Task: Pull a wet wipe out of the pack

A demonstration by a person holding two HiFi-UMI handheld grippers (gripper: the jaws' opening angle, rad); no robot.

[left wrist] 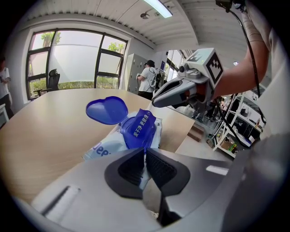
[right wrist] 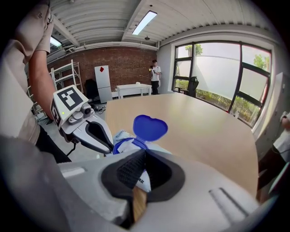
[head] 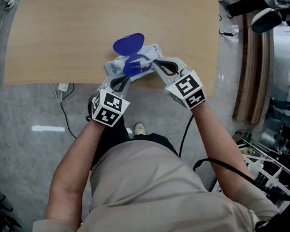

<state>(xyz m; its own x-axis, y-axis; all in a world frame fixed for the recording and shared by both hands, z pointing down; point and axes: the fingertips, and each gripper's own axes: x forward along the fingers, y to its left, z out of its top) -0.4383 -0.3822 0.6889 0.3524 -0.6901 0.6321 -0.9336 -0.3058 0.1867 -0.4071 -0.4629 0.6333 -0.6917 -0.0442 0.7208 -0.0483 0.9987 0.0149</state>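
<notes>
Two steps done: flip lid (head: 128, 43) open on wipes pack (head: 115, 67), seal sticker (left wrist: 141, 129) lifted in my clamped left gripper (left wrist: 145, 154). Right gripper (right wrist: 144, 153) closed, empty; no wipe out yet.

Left arm (head: 70, 172) and right arm (head: 216, 141) reach forward, angled inward. The left gripper (head: 128, 78) and right gripper (head: 155, 63) converge, tips near, each with jaws pressed together.

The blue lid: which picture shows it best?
The left gripper view: the lid is big, whole and flipped open. In the head view the lid is small, seen from above. The right gripper view shows the lid whole too, only smaller.
</notes>
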